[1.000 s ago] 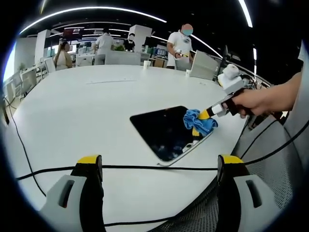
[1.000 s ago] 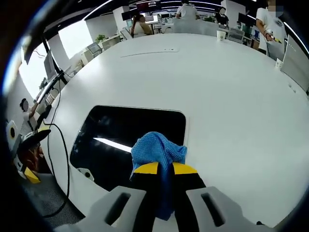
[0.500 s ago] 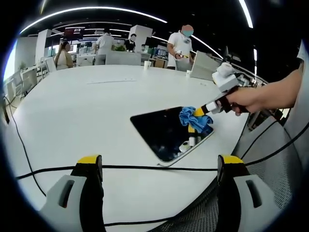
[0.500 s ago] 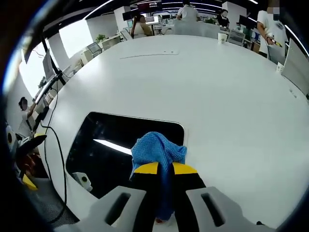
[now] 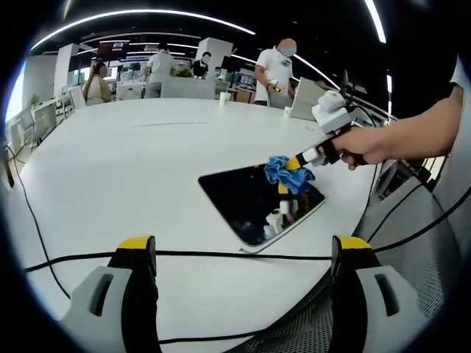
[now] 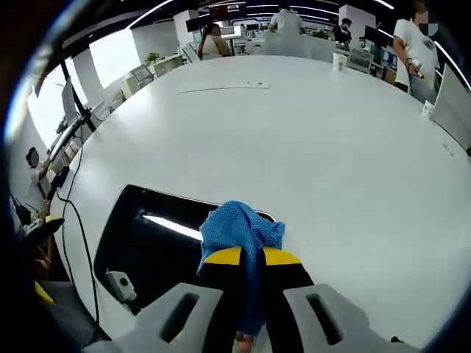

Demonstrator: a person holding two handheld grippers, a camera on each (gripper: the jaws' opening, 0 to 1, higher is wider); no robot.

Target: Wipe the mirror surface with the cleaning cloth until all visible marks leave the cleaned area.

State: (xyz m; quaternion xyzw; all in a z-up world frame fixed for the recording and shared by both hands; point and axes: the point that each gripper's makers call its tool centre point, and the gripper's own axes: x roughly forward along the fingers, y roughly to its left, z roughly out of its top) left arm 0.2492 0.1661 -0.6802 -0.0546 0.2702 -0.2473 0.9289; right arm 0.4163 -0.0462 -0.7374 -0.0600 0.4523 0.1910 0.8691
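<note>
A dark rectangular mirror point(image 5: 250, 202) with a pale rim lies flat on the big white table point(image 5: 132, 162). The right gripper point(image 5: 294, 163), held by a hand coming in from the right, is shut on a blue cleaning cloth point(image 5: 283, 173) that rests on the mirror's far right corner. In the right gripper view the cloth point(image 6: 239, 229) bunches out above the yellow-tipped jaws of my right gripper point(image 6: 252, 256), over the mirror point(image 6: 154, 246) and its far edge. My left gripper point(image 5: 243, 244) hangs open near the table's front edge, well short of the mirror, holding nothing.
Black cables point(image 5: 221, 255) run across the table's front between the left jaws and the mirror. A mesh chair point(image 5: 412, 250) stands at the right. A paper cup point(image 5: 223, 98) and a laptop point(image 5: 310, 99) sit far back, with people standing beyond the table.
The right gripper has carried the cloth across the mirror from its right side toward the far corner. My left gripper has stayed still.
</note>
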